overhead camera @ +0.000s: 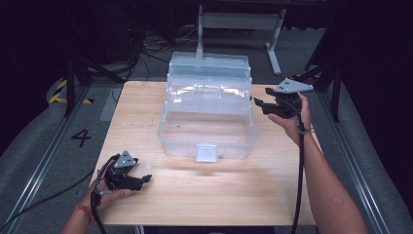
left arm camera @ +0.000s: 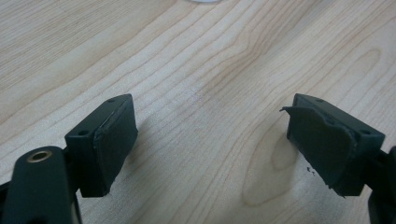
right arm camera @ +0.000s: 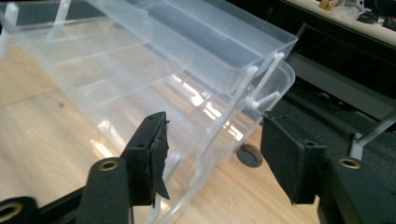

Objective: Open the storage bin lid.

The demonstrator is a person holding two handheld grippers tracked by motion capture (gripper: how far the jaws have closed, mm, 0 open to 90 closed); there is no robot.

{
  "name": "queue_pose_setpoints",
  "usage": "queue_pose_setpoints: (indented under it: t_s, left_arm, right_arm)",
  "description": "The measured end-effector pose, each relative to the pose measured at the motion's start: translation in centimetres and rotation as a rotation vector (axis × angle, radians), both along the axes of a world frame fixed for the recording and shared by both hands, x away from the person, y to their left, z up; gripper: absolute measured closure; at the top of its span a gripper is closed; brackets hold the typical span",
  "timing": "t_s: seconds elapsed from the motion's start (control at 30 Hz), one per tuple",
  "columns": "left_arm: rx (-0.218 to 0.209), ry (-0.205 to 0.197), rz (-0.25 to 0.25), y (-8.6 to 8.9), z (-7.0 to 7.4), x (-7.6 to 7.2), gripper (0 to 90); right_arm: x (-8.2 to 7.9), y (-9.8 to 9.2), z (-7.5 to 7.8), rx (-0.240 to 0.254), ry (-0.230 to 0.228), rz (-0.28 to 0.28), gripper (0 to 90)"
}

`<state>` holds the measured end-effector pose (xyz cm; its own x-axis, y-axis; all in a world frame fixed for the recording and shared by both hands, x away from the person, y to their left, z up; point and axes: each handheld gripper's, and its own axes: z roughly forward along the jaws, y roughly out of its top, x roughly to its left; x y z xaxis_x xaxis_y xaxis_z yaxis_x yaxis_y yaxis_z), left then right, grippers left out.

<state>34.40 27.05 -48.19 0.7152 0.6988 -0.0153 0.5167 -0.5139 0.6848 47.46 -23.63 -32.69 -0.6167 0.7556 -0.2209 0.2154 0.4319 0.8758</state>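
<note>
With my right gripper [overhead camera: 258,104] open at the right side of the box [overhead camera: 208,114], I judge its thin, light, slippery plastic best gripped by a tray arm [right arm camera: 219,122].

A light wooden table [overhead camera: 146,122] with visible grain carries a clear plastic box [overhead camera: 207,134], which stands at the middle of the top, toward the far edge. The box is open, its tiered trays stepped up and back above a deep base; a grey latch [overhead camera: 206,152] hangs at the near wall. The near half of the top is bare wood. The table stands on a grey floor [overhead camera: 29,146].
</note>
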Motion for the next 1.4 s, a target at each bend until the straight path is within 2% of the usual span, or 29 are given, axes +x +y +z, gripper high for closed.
queue_pose_setpoints:
  t_s: [0.03, 0.13, 0.33, 0.47, 0.57, 0.6, 0.63, 0.7, 0.83, 0.93, 1.1, 1.2, 1.27, 1.33, 1.37, 1.4]
  left_arm:
    - [0.000, 0.000, 0.000, 0.0, 0.0, 0.0, 16.6]
    - [-0.001, 0.002, 0.001, 0.0, 0.0, 0.0, 16.5]
    - [0.000, -0.002, 0.000, 0.0, 0.0, 0.1, 16.3]
    - [-0.001, -0.002, 0.000, 0.0, 0.0, 0.1, 16.4]
    - [0.000, -0.002, 0.000, 0.0, 0.0, 0.1, 16.4]
    - [0.000, -0.002, 0.000, 0.0, 0.0, 0.1, 16.3]
    - [0.000, -0.002, 0.000, 0.0, 0.0, 0.1, 16.3]
    - [0.000, -0.002, 0.000, 0.0, 0.0, 0.1, 16.3]
    - [0.000, -0.002, 0.000, 0.0, 0.0, 0.1, 16.3]
    - [0.001, -0.003, 0.002, 0.0, 0.0, 0.1, 16.3]
    - [-0.001, -0.001, 0.006, 0.0, 0.0, 0.0, 16.3]
    - [0.005, -0.009, 0.011, 0.0, 0.0, -0.1, 16.4]
    - [0.004, -0.006, 0.012, 0.0, 0.0, -0.1, 16.3]
    - [0.006, -0.009, 0.012, 0.0, 0.0, -0.1, 16.3]
    - [0.005, -0.003, 0.012, 0.0, 0.0, -0.1, 16.3]
    - [0.003, -0.004, 0.010, 0.0, 0.0, -0.1, 16.3]
  right_arm:
    - [-0.9, -0.5, -0.5, -0.002, 0.002, 0.008, 40.5]
    - [-2.0, -1.2, -1.3, -0.017, 0.008, 0.010, 38.8]
    - [-3.5, -2.6, -2.8, -0.034, 0.021, 0.008, 36.7]
    - [-5.0, -4.0, -4.3, -0.042, 0.038, -0.002, 34.5]
    - [-5.7, -4.8, -5.5, -0.085, 0.057, -0.023, 30.7]
    - [-5.7, -4.8, -5.5, -0.085, 0.057, -0.023, 30.7]
    - [-6.2, -5.3, -6.3, -0.095, 0.083, -0.026, 29.9]
    - [-6.4, -5.5, -6.7, -0.098, 0.087, -0.030, 29.5]
    - [-7.5, -6.6, -8.8, -0.145, 0.144, -0.064, 26.5]
    - [-8.2, -7.6, -10.5, -0.130, 0.189, -0.075, 23.9]
    - [-9.0, -9.3, -13.5, -0.066, 0.284, -0.092, 21.4]
    - [-9.5, -10.0, -14.5, -0.061, 0.309, -0.112, 20.9]
    - [-9.8, -10.5, -15.2, -0.027, 0.336, -0.107, 20.6]
    - [-10.1, -10.8, -15.6, -0.024, 0.341, -0.108, 20.3]
    - [-10.5, -11.3, -15.9, 0.011, 0.354, -0.105, 19.5]
    - [-10.7, -11.4, -15.9, 0.015, 0.359, -0.110, 18.8]
